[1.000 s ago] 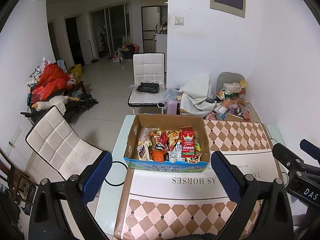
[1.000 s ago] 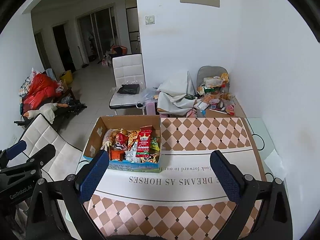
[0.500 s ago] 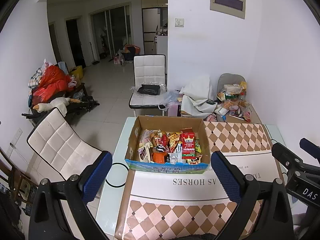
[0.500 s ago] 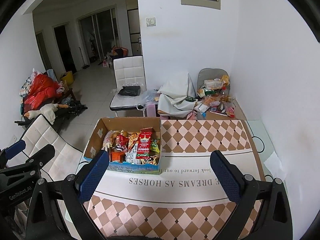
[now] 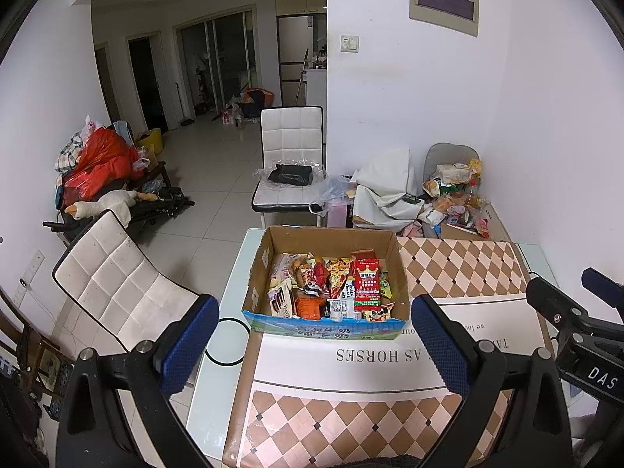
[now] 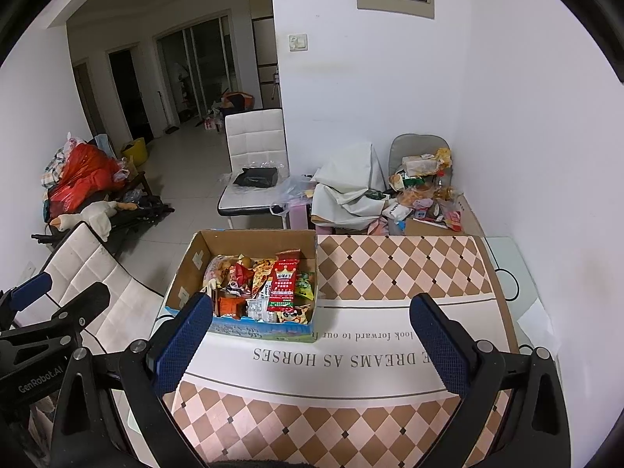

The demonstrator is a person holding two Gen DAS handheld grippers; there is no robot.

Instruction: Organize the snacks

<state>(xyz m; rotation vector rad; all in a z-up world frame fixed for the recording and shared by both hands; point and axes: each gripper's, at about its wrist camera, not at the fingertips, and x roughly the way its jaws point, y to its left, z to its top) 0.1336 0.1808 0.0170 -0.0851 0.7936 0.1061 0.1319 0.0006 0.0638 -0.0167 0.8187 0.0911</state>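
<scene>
We see the snacks (image 5: 327,288) packed together inside an open cardboard box (image 5: 401,273) that sits ahead of both grippers, on the far left part of the table. Among them a tall red packet (image 5: 366,284) stands out toward the right side of the box, an orange packet (image 5: 310,308) lies near the front wall, and a brown-and-white biscuit pack (image 5: 280,302) leans at the front left corner. From the left gripper (image 5: 312,335) the box lies straight ahead, between the lines of its two fingers and a little beyond the tips. From the right gripper (image 6: 312,335) the same box (image 6: 187,269) lies ahead and to the left, its front corner just behind the left blue pad (image 6: 183,343) in that view, though we cannot tell whether they touch.

Both grippers are spread wide with nothing between the pads; each hovers above the checkered mat (image 5: 460,273) that covers the glass table (image 5: 234,269). The mat carries a white band with upside-down lettering (image 6: 351,357) directly ahead of the fingertips.

Beyond the box, past the table's far edge, stands a white chair (image 5: 290,144) with a dark bag (image 5: 290,173) on its seat. Ahead and to the right, against the wall, lies a heap of loose packets (image 5: 456,199). A second white chair (image 5: 113,284) stands to the left of the left gripper.
</scene>
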